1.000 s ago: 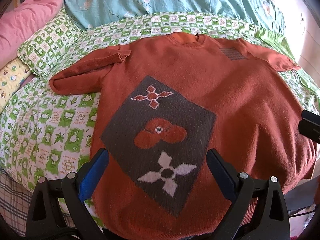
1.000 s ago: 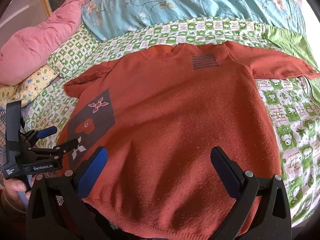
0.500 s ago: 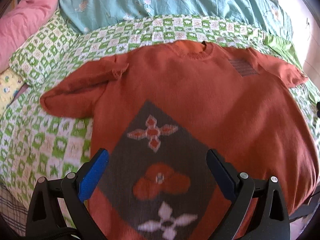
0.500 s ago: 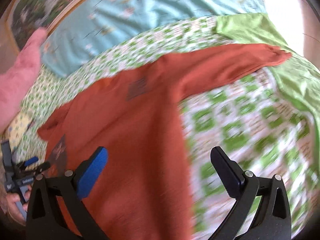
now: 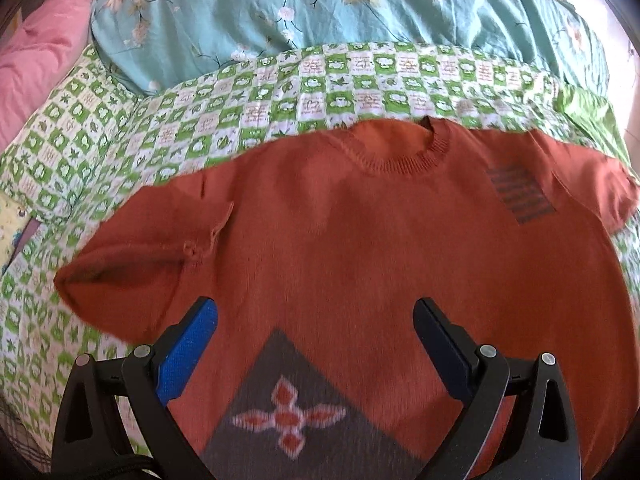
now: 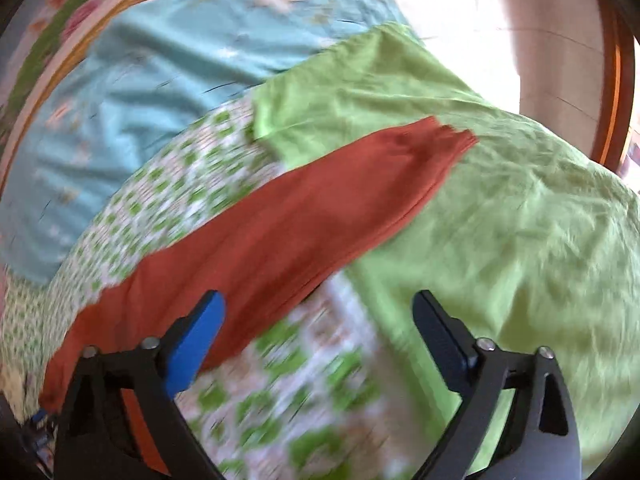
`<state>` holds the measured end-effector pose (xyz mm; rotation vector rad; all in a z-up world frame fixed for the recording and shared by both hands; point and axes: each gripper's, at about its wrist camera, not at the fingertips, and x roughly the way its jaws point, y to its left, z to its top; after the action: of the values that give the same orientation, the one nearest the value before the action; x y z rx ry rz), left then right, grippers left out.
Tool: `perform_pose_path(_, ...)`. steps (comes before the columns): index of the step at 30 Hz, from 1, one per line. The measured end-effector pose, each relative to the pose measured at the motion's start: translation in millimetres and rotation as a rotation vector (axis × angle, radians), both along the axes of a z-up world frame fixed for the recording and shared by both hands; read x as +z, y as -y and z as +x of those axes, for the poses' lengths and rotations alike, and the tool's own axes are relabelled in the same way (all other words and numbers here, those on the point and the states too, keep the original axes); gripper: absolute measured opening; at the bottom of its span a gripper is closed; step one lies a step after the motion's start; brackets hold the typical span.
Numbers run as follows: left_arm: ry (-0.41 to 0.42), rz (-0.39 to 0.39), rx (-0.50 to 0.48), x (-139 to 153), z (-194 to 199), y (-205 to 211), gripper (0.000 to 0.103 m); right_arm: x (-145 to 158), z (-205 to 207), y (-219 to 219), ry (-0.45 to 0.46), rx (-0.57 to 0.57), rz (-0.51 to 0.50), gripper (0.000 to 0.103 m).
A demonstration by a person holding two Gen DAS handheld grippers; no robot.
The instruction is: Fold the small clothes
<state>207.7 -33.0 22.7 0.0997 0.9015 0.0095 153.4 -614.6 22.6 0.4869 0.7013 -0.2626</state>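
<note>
- A bed fills both views, with a green-and-white checked quilt (image 5: 360, 80), a blue flowered blanket (image 5: 320, 4) at 12 o'clock, and a pink pillow (image 5: 36, 52) at 10 o'clock.
- The orange sweater (image 5: 360, 240) lies flat on the quilt, face up, neck at 12 o'clock.
- It has a grey patch with a flower (image 5: 288, 420) down at 6 o'clock.
- One sleeve (image 5: 132, 264) is bent in at 9 o'clock. The other long sleeve (image 6: 300, 216) stretches out to 1 o'clock, its end on a plain green sheet (image 6: 500, 220).
- The left gripper (image 5: 316, 344) hangs over the sweater's middle, jaws wide apart and empty.
- The right gripper (image 6: 320, 332) is near the long sleeve. Its jaws have just closed a little, but they are still wide with nothing pinched.
- I think folding has not started. Next, the right gripper should pinch the sleeve end and bring it across the body.
</note>
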Motion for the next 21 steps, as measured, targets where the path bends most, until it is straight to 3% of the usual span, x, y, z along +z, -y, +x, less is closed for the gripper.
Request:
perform_pose_path(3,-0.018,-0.008,0.009,-4.1,18.7,2.2,0.099,-0.8,21.6,30.6,-0.025,-0.058,-0.031,0.086)
perform_pose_path(12,-0.066,0.023,0.001,-28.1,47.3,14.7,0.099,-29.5,67.6,104.0,-0.062,-0.182,0.067,0.053)
perform_pose_path(14,-0.075,0.004,-0.001,-30.9,50.6,16.2,0.099,-29.6,74.0,106.3,-0.061,-0.171,0.058,0.019)
perform_pose_path(15,-0.077,-0.001,-0.005,-32.0,50.5,17.1,0.099,-28.8,77.1,105.6,-0.057,-0.158,0.067,0.009)
perform_pose_path(18,-0.080,-0.005,-0.027,-35.5,48.0,19.2,0.099,-10.1,80.0,80.8,-0.007,-0.094,0.036,0.008)
perform_pose_path(21,-0.095,-0.033,-0.040,-38.1,42.3,16.0,0.099,14.7,81.8,29.5,0.048,0.049,0.026,0.008)
